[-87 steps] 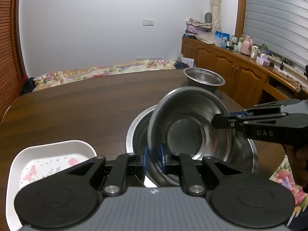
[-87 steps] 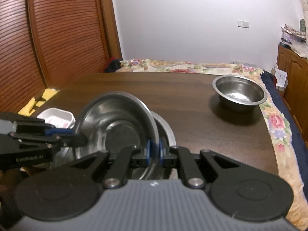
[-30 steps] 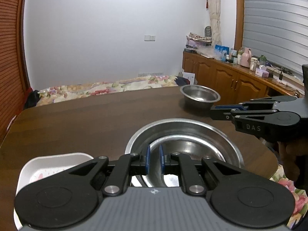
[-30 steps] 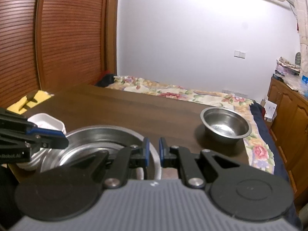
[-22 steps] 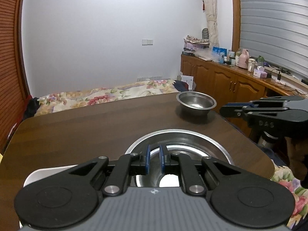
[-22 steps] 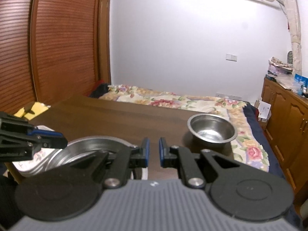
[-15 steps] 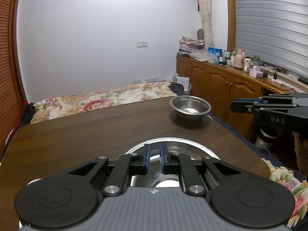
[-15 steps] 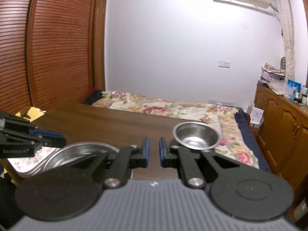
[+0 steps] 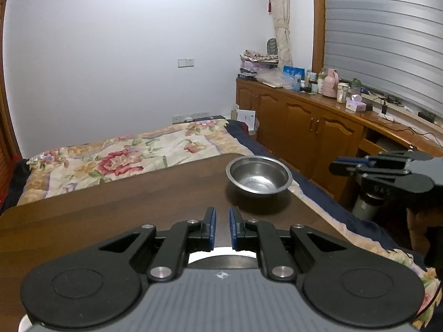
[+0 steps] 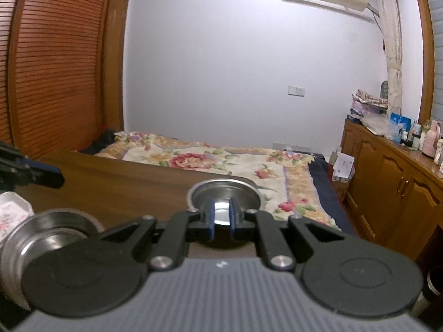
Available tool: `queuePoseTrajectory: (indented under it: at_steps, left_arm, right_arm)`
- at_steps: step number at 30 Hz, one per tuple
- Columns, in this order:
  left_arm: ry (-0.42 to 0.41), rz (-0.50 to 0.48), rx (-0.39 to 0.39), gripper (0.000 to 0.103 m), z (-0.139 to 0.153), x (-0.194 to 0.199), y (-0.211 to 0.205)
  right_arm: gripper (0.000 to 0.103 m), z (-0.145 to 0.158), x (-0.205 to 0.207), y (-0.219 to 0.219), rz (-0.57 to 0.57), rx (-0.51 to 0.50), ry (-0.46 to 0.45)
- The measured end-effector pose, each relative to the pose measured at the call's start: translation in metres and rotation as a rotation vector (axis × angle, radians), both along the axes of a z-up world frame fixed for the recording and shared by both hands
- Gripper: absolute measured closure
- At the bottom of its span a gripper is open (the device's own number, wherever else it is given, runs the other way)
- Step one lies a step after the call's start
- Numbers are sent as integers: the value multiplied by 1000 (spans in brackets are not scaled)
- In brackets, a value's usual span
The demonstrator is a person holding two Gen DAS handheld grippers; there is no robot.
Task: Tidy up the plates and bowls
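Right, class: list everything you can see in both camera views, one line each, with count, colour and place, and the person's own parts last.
Small bowl: one, steel, far right corner of table.
Nested bowls: two at least, steel, near left of table.
Dish: one, white with pink flowers, left of nested bowls.
Table: one, dark brown wood.
Bed: one, floral cover, beyond table.
Cabinets: brown wood, right wall, cluttered top.
Left gripper: black, blue pads, shut, empty.
Right gripper: same, shut, empty.
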State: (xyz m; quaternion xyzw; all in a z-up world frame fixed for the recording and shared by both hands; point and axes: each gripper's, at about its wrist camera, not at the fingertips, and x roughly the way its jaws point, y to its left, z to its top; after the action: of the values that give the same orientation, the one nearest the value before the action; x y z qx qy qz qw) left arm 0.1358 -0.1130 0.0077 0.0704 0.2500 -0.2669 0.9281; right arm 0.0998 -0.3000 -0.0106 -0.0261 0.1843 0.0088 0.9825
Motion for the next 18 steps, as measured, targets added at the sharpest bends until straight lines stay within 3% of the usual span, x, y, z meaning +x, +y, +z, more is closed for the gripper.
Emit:
queuePoseTrajectory:
  at_steps: [3,5,6,8,11,18]
  left_arm:
    - [-7,-5,9,86,5,11,-6]
    - [-6,-8,12,78,7,18,-11]
    - [-5,-10,10,75,7,20,-12]
    - [-6,-16,9,63,8,24,-16]
    - [-7,-25,22,52,9,34,-22]
    - [11,-49,51,48,7,58,-39]
  right_arm:
    - [92,-3,10,-4,-1,10,13]
    - [89,-6,15,-8,-1,15,21]
    - [87,-7,18,-10,-3,18,24]
    - [71,-8,22,-13,-6,23,24]
    - [65,-10,30,-17,-9,23,32]
    - [65,-19,52,-29,-11,33,68]
